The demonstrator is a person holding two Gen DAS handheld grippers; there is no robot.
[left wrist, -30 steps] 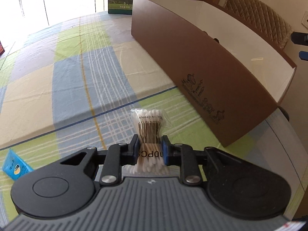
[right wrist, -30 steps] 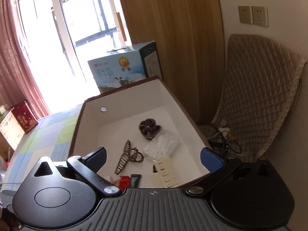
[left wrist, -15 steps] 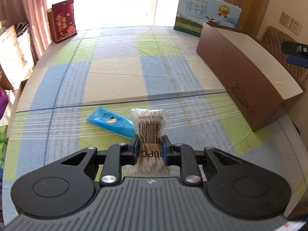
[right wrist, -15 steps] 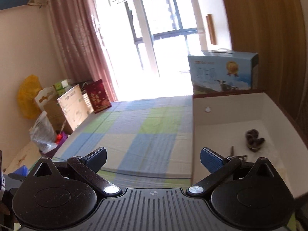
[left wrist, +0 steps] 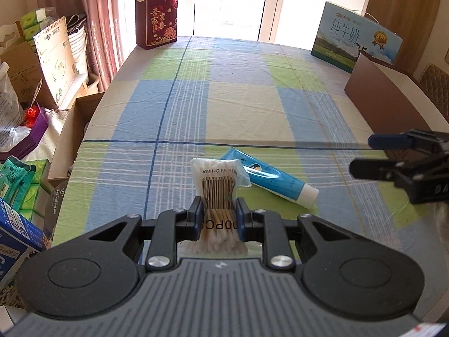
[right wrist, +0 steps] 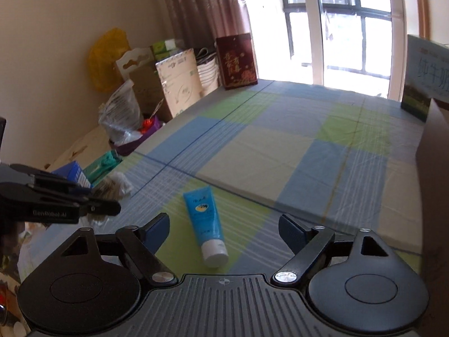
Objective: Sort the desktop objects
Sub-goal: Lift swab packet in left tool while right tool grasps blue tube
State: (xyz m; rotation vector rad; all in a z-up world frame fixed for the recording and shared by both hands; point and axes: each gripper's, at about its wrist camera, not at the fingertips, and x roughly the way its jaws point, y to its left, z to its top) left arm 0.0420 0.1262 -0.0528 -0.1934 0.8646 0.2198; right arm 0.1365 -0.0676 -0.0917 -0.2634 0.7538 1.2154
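Left gripper (left wrist: pixel 219 215) clamped on cotton swab pack (left wrist: pixel 219 185), pack's lower end hidden behind fingers, right gripper (right wrist: pixel 224 229) spread wide over blue tube (right wrist: pixel 204 220), brown box (left wrist: pixel 384 99) cut off at right edge.

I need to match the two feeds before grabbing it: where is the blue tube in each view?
Left wrist view: the blue tube lies on the tablecloth right of centre, just behind the cotton swab pack, cap pointing right.
Right wrist view: the tube lies low at centre, between the open right tool fingers, cap toward the camera.
Shared landmark: the dark red gift box at the table's far edge.
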